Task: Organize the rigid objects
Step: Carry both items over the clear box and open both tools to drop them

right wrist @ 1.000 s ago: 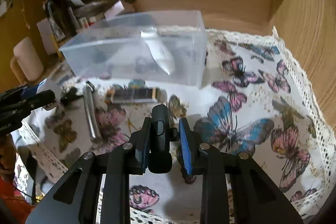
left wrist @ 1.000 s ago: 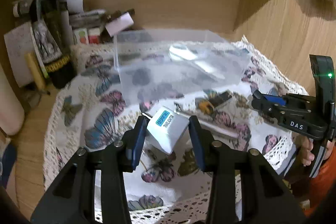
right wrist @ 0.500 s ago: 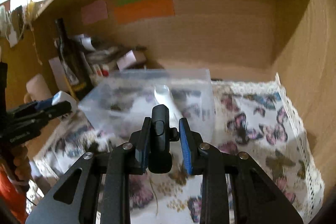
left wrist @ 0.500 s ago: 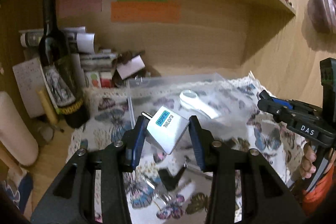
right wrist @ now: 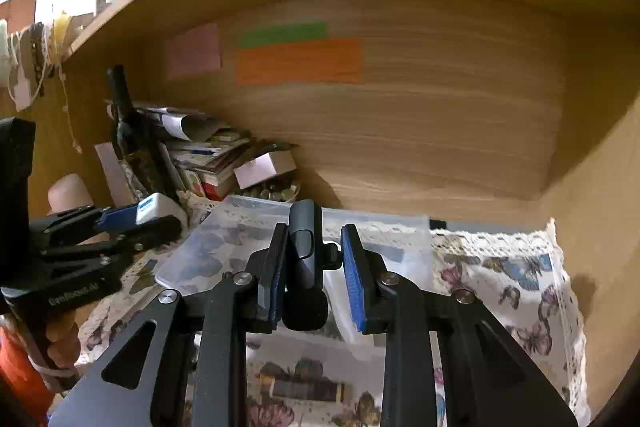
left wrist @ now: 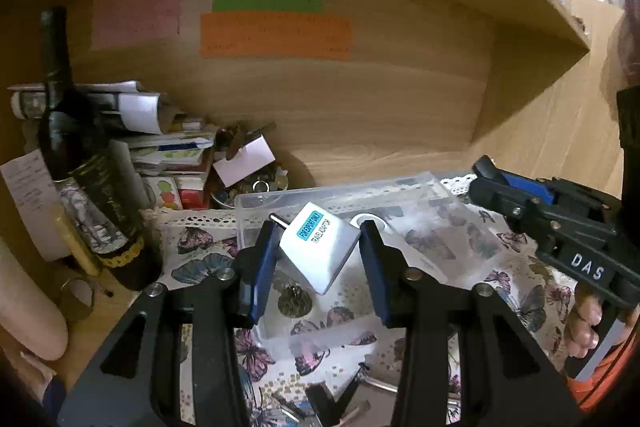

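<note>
White travel adapter [left wrist: 320, 251] and black earpiece [right wrist: 306, 259] carried above the clear plastic bin [left wrist: 436, 223].
Frame centre: the left gripper [left wrist: 318, 259] pinches the adapter cornerwise; it may twist free. The right gripper [right wrist: 314, 275] holds the earpiece off-centre, likely slipping before the bin.

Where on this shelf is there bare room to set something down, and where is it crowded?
Free: the butterfly-print cloth right of the clear plastic box, up to the lace edge, and the bare wood strip behind the box. Crowded: the back-left corner, with the dark wine bottle, stacked papers and coin dish.
</note>
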Action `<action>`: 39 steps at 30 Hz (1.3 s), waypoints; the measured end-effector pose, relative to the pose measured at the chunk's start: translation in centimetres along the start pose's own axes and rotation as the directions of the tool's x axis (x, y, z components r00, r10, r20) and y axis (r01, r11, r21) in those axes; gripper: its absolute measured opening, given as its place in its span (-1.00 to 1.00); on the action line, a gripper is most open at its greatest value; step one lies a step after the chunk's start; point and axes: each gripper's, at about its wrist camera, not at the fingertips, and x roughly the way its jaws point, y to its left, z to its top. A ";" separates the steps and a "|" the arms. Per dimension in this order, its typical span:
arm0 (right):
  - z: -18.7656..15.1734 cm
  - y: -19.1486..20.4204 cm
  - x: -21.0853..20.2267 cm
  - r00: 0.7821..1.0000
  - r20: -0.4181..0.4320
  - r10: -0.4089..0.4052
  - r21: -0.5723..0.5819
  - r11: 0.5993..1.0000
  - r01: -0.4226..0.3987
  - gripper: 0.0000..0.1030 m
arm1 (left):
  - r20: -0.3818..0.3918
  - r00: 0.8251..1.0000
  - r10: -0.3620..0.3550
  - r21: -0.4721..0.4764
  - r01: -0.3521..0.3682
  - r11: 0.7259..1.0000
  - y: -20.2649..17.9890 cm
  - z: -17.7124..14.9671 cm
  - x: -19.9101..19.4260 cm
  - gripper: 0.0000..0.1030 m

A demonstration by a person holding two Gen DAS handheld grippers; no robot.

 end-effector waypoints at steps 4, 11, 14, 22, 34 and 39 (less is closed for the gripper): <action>0.2 0.6 2.6 0.998 -0.058 0.011 -0.020 1.000 -0.013 -0.54 | -0.059 0.998 -0.008 0.000 0.008 1.000 0.1 0.1 2.4 -0.20; -1.4 0.7 7.0 0.983 -0.184 0.018 -0.032 0.999 -0.024 -0.54 | -0.171 0.985 -0.034 -0.011 0.032 0.999 0.2 -1.0 6.4 -0.20; -2.3 0.5 8.6 0.971 -0.237 0.027 -0.020 0.999 -0.033 -0.54 | -0.205 0.978 -0.044 -0.016 0.042 0.999 0.2 -1.5 7.6 -0.20; -3.4 0.8 10.6 0.955 -0.296 0.023 -0.025 0.999 -0.032 -0.53 | -0.223 0.974 -0.043 -0.007 0.042 0.999 0.0 -2.1 8.3 -0.20; -2.2 1.1 7.6 0.974 -0.225 0.008 -0.044 0.999 -0.019 -0.26 | -0.143 0.989 -0.037 -0.004 0.037 0.999 0.2 -1.2 4.8 0.05; -1.3 1.8 4.3 0.989 -0.148 -0.004 -0.066 0.998 -0.006 -0.06 | -0.072 0.997 -0.024 -0.002 0.024 1.000 0.3 -0.6 1.5 0.41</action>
